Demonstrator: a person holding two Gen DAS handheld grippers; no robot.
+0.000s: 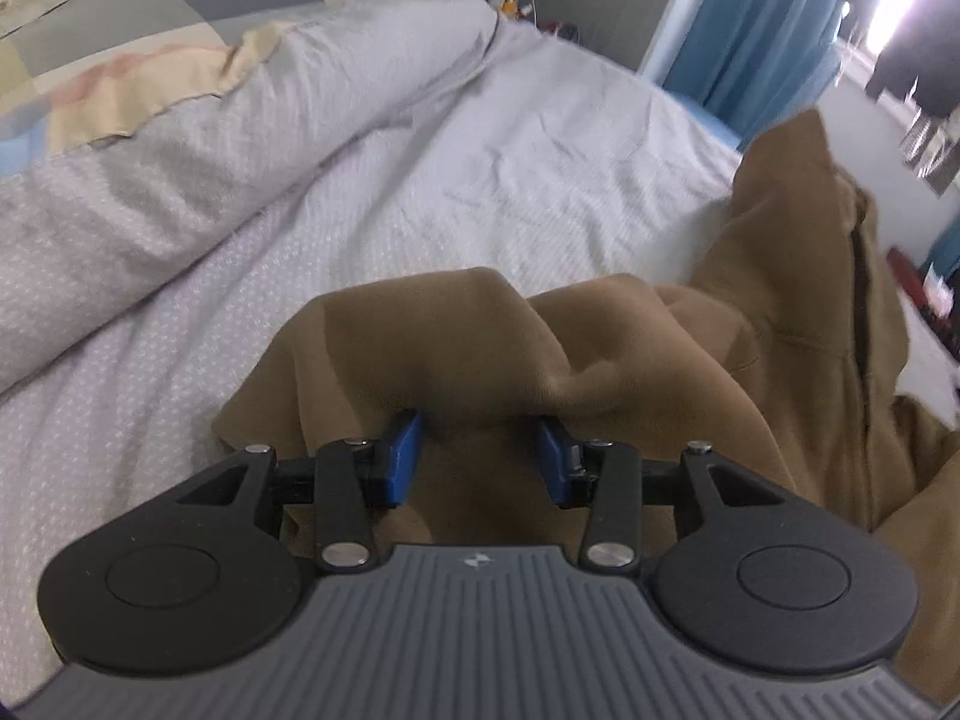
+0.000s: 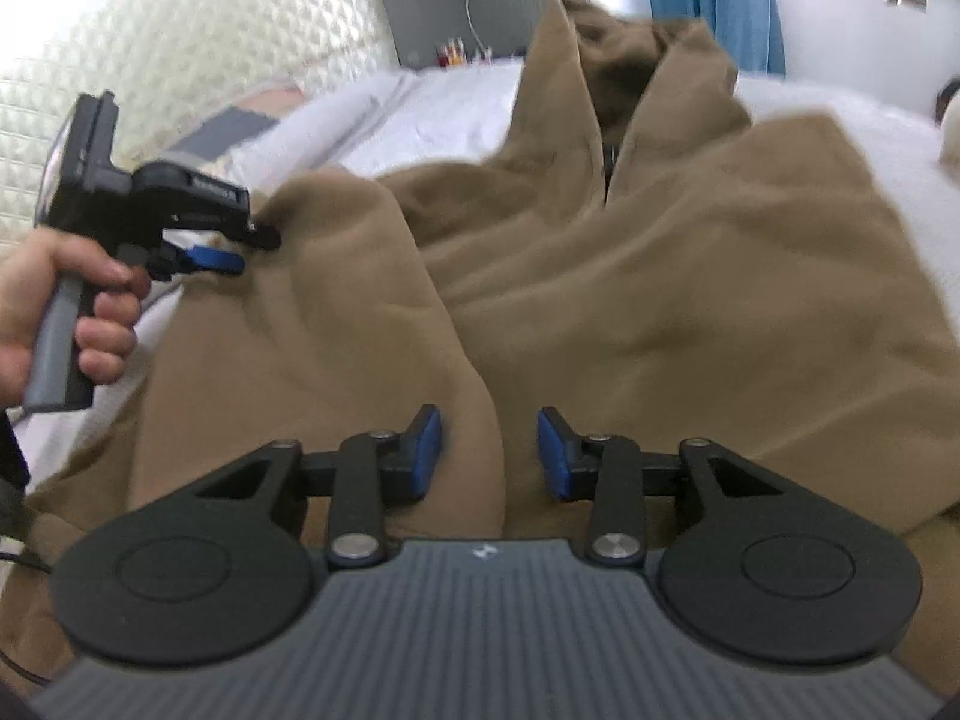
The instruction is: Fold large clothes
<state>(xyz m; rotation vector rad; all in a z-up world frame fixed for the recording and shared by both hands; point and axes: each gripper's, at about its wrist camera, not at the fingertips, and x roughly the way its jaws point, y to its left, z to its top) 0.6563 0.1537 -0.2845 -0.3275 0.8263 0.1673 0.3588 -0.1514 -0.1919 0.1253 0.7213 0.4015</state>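
1. Bedroom setting: a bed [image 1: 510,138] with a pale lilac sheet fills both views, a bunched duvet [image 1: 198,180] lies along its far side, a quilted headboard [image 2: 198,60] stands behind, and blue curtains [image 1: 756,30] hang by a bright window.
2. Spread in loose heaps across the sheet is a large tan garment [image 2: 690,276], apparently a hooded jacket with a dark front opening; its hood end rises toward the far side of the bed.
3. At the garment's near left edge sits the left gripper [image 1: 480,450]. Its blue pads are set apart, with a fold of tan cloth humped over their tips, so nothing is pinched.
4. Over the middle of the garment is the right gripper [image 2: 489,450], jaws likewise spread, a raised ridge of fabric running between the pads without being squeezed.
5. From the right wrist view, the person's hand [image 2: 54,312] is seen holding the left tool's handle.
6. Judgement: the fold looks barely begun. Doing this step well likely means closing each claw on a single edge or seam rather than a thick bunch, then pulling the cloth flat and taut before folding.
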